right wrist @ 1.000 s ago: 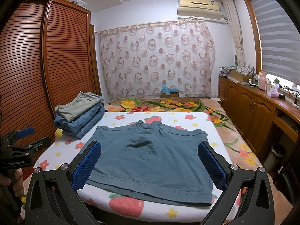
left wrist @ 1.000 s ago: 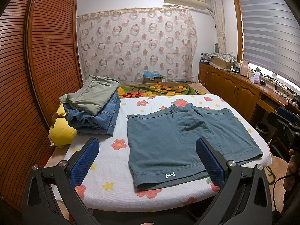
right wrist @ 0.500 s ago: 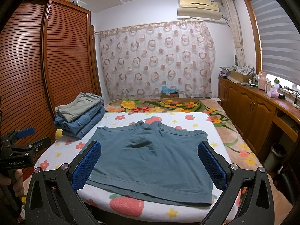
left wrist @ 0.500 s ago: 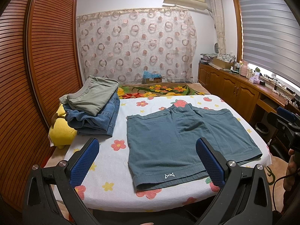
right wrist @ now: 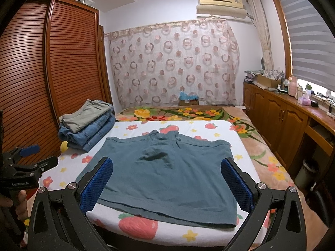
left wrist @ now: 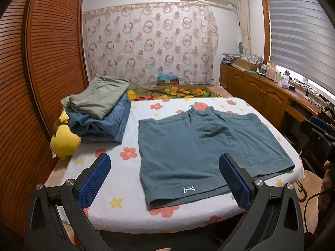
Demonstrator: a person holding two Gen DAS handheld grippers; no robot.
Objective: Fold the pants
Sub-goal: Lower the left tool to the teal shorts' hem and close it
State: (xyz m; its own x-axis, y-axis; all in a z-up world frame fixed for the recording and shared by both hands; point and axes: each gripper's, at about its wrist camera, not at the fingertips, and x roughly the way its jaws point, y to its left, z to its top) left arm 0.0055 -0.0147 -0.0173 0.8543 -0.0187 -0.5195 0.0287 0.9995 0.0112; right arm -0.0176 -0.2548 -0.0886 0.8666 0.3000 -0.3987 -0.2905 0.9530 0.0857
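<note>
A pair of teal shorts (left wrist: 201, 152) lies flat on a white flowered sheet (left wrist: 123, 179), waistband toward the far side, both leg hems toward me. A small white logo marks the near left hem. The same shorts (right wrist: 167, 175) fill the middle of the right wrist view. My left gripper (left wrist: 164, 178) hovers open above the near edge of the bed, over the left leg hem, holding nothing. My right gripper (right wrist: 166, 183) is open too, above the right leg, with nothing between its fingers.
A stack of folded clothes (left wrist: 100, 113), grey-green on blue denim, sits at the far left of the bed beside a yellow plush toy (left wrist: 63, 144). Slatted wooden doors (left wrist: 41, 83) stand on the left; wooden cabinets (left wrist: 261, 92) run along the right wall.
</note>
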